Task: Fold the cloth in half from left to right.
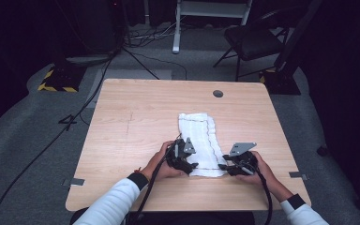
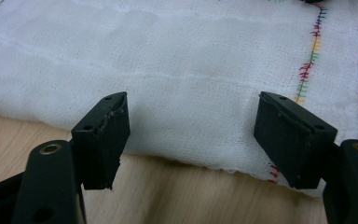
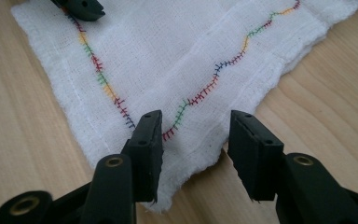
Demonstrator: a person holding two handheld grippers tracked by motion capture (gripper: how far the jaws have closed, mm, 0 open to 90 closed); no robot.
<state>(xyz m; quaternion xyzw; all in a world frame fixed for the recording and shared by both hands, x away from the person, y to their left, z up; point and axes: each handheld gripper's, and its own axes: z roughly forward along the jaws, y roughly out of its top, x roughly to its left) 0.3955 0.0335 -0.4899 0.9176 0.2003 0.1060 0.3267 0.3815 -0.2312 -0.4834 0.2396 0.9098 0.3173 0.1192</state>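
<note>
High view: folded cloth (image 1: 201, 140), near-edge table (image 1: 122, 140).

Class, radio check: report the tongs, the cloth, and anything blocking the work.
Left tongs open, at the near edge of the white gauze cloth with multicoloured stitching. Right tongs open, astride its corner. Nothing in the way.

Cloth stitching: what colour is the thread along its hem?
Multicoloured: red, yellow, green and blue runs on the white cloth; the stitching shows best in the right gripper view.
</note>
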